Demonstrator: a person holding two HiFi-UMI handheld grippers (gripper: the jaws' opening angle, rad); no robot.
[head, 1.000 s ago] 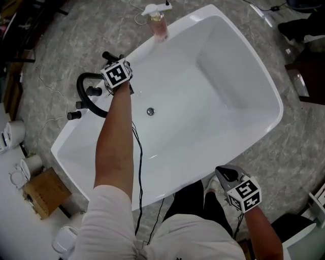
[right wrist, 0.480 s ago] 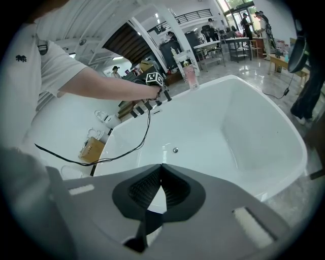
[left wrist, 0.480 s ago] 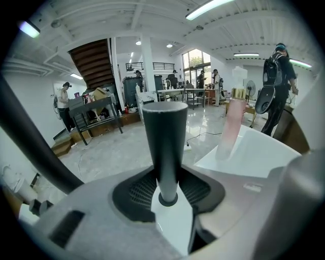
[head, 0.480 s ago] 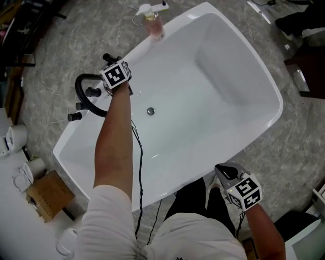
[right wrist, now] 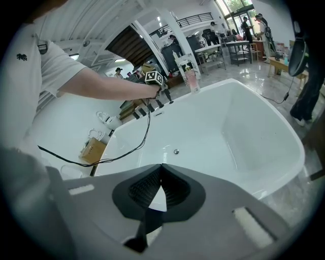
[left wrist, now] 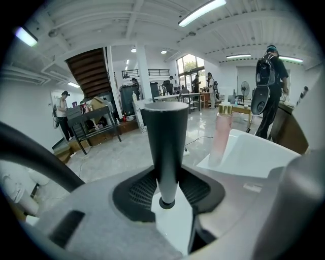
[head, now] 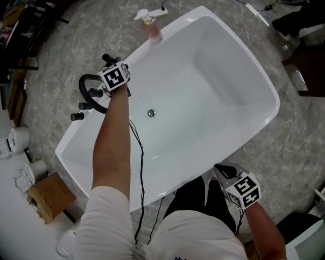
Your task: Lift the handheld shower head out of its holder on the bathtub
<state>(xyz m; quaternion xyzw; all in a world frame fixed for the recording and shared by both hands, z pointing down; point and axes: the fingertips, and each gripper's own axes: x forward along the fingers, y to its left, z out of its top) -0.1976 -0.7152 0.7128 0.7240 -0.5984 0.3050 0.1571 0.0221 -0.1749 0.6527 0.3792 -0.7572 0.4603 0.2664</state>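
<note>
- As its jaws have just been closing, the left gripper [left wrist: 167, 197] clamps the shower head handle [left wrist: 166, 134], upright between them.
- Well apart, the right gripper [right wrist: 161, 167] has its jaws together, empty.

Left arm outstretched; left gripper [left wrist: 167, 195] jaws just closed, seemingly clamping shower handle [left wrist: 165, 137]; right gripper [right wrist: 158, 185] jaws together.

A grey marbled floor [head: 61, 45] spreads through the room and looks glossy farther off, where it mirrors the light. The hall has white walls and a beamed white ceiling [left wrist: 101, 20] with long strip lights [left wrist: 202, 11]. A dark staircase [left wrist: 91, 68] climbs beside a white column [left wrist: 140, 71]. Tall windows [left wrist: 190, 65] glow behind work tables [left wrist: 188, 96]. A brown box [head: 49, 197] sits at the floor's edge.
</note>
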